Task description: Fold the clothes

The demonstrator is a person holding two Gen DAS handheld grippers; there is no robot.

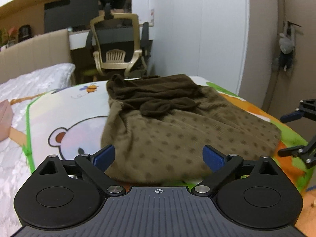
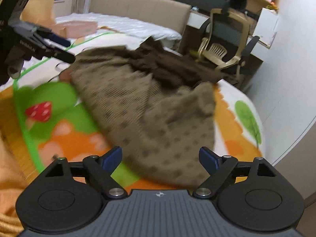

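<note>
An olive-brown dotted garment (image 1: 177, 136) with a dark brown upper part (image 1: 154, 94) lies bunched on a cartoon-print bed cover (image 1: 65, 106). My left gripper (image 1: 159, 156) is open and empty, just above the garment's near hem. In the right wrist view the same garment (image 2: 150, 116) lies ahead, its dark part (image 2: 164, 63) at the far end. My right gripper (image 2: 160, 157) is open and empty over the near hem. The right gripper also shows at the right edge of the left wrist view (image 1: 298, 132), and the left gripper at the upper left of the right wrist view (image 2: 57, 47).
A beige office chair (image 1: 116, 45) stands by a desk beyond the bed. A padded headboard (image 1: 33, 55) and white pillow (image 1: 37, 79) are at the left. A pink box (image 1: 5, 120) lies on the bed. A white wardrobe wall (image 1: 197, 29) is to the right.
</note>
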